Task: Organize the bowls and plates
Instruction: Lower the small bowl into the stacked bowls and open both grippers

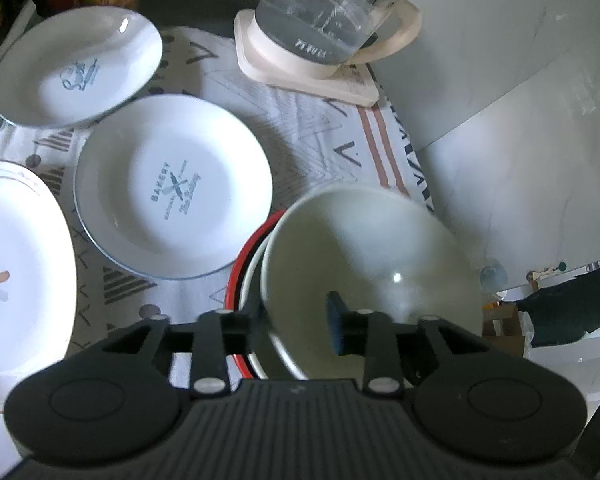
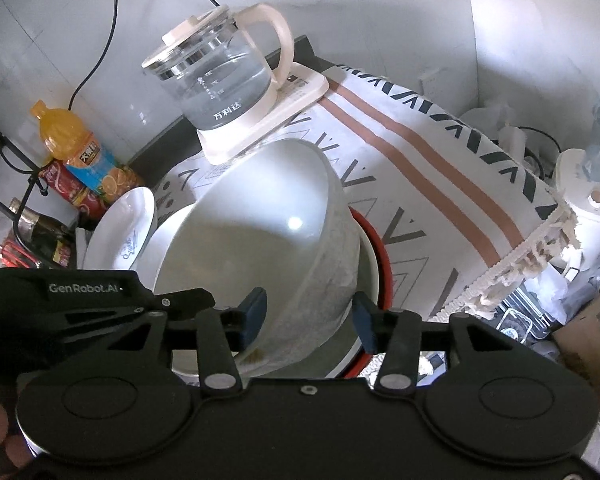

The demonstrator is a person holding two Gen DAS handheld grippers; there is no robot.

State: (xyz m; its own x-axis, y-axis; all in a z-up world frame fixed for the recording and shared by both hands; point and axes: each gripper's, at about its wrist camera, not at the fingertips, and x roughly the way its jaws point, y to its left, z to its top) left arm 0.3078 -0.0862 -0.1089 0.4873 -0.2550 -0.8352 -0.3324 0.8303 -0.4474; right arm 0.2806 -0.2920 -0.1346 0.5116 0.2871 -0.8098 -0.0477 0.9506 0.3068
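Note:
A pale bowl (image 1: 364,264) is tilted above a red-rimmed bowl (image 1: 240,264). My left gripper (image 1: 296,320) straddles its near rim: one pad (image 1: 336,320) is inside and the other is hidden outside. In the right wrist view my right gripper (image 2: 308,316) straddles the same bowl (image 2: 260,236), one blue pad (image 2: 252,312) inside, one (image 2: 364,320) outside with a gap to the wall. The red-rimmed bowl (image 2: 380,256) lies beneath. White plates lie on the patterned cloth: a "Bakery" plate (image 1: 172,184), a deeper one (image 1: 76,64) behind, a flowered one (image 1: 16,264) at left.
A glass kettle (image 1: 324,12) on a cream base stands at the back of the cloth; it shows in the right wrist view (image 2: 220,80). Drink bottles (image 2: 72,152) stand at back left. The table's right edge drops to clutter and a white appliance (image 2: 588,200).

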